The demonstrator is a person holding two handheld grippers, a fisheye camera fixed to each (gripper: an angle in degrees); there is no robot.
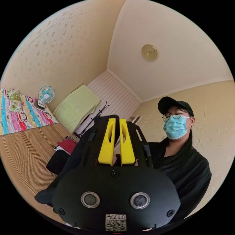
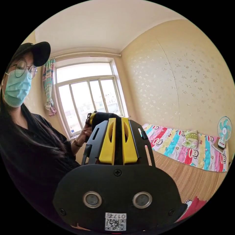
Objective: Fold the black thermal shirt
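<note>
Both grippers were raised above the bed's woven mat (image 1: 22, 156). The left gripper (image 1: 117, 127) and the right gripper (image 2: 118, 127) each had narrow fingers pinching the black thermal shirt (image 1: 66, 164), which hung between them.

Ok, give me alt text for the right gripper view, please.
The right gripper, raised in the air, has its yellow jaws pinched on black shirt fabric. A person stands at the view's left before a window, and a striped mat and colourful blanket lie at the right.
</note>
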